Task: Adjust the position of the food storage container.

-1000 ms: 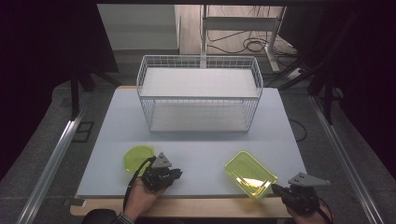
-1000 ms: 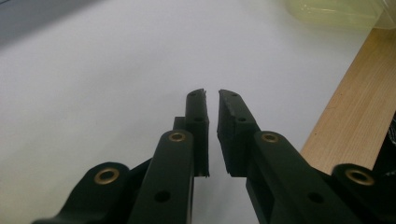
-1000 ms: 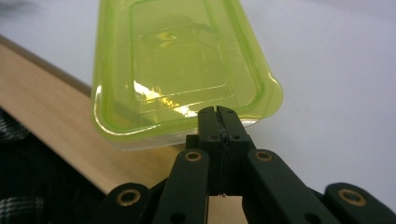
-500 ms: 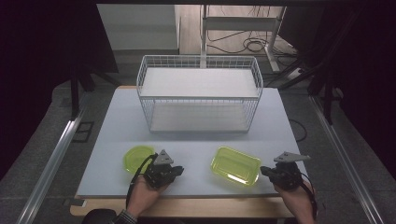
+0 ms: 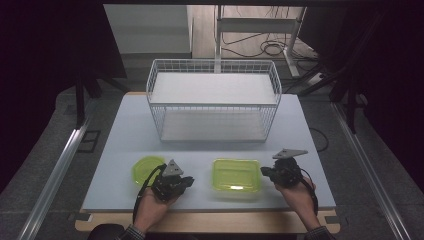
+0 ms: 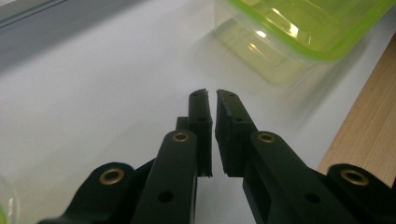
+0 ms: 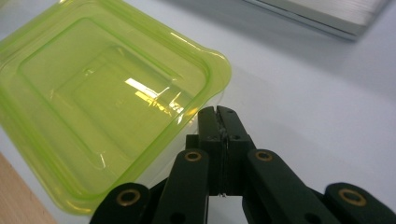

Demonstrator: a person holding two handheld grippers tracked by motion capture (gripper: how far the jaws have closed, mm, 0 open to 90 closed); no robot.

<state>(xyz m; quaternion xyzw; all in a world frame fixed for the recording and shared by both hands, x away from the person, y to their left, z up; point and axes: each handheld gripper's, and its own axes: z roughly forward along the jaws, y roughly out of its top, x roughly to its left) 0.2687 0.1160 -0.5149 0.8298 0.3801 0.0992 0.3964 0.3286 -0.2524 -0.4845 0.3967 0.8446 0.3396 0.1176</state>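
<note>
Near the front edge of the table (image 5: 125, 140), seen from the high view, the tub (image 5: 236, 175) lies flat with its long axis running side to side, between my two hands. My right claw (image 5: 266, 173) sits just beside the tub's right end, tips at or very near its rim, so that hand is the nearer one. My left claw (image 5: 189, 181) points at the tub's left end from a little way off, with the round lid (image 5: 148, 168) just behind it on the far side from the tub. The wire basket (image 5: 213, 102) stands well beyond the tub, toward the back.

In the left gripper view, my left claw (image 6: 211, 93) has its jaws almost together, a thin slit between them and nothing in it. The tub (image 6: 299, 32) lies ahead and to the right, apart from the tips.

In the right gripper view, my right claw (image 7: 218, 111) is pressed fully together, empty. The tub (image 7: 93, 116) lies ahead and to the left, its tabbed corner just above the tips; whether they touch I cannot tell. This view shows that closeness, which the high view blurs; the high view alone gives the tub's lie against the basket.
</note>
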